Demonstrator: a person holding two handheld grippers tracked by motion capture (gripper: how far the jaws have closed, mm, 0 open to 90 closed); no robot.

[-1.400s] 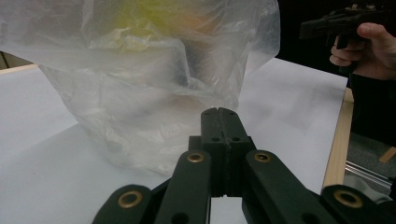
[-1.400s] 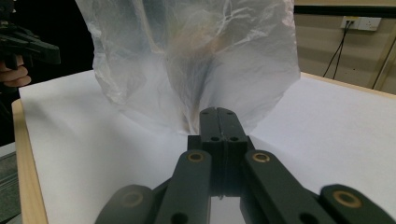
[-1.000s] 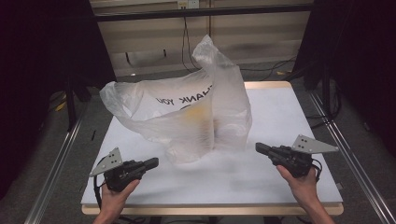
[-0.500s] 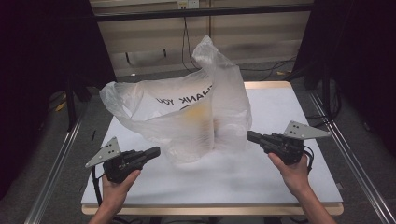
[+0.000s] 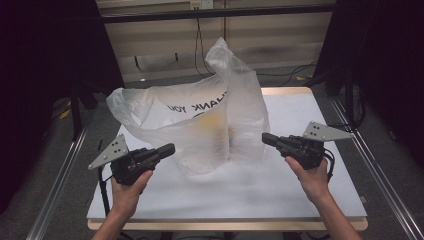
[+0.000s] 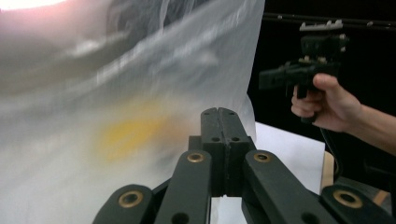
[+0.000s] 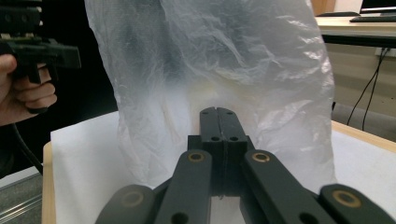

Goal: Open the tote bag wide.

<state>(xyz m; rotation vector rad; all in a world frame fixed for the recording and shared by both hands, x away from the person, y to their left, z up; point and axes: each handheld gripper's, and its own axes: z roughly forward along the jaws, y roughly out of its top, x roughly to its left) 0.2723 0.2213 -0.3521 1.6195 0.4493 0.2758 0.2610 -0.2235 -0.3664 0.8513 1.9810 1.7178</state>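
nearest the person, two forearms come in over the front edge of the table (image 5: pixel 280 197). the left gripper (image 5: pixel 170 149) is held in the left hand (image 5: pixel 126 192) above the white top, jaws pressed flat together with nothing between them, tip aimed at the bag (image 5: pixel 200 125) and just short of its left side. the right gripper (image 5: pixel 266 138) sits in the right hand (image 5: pixel 312 180), jaws likewise closed and empty, tip right beside the bag's right side; whether it touches cannot be told. the bag, clear crumpled plastic with dark print, stands between them mid-table, something yellow blurred inside. behind, cables (image 5: pixel 200 45) hang by a pale wall.
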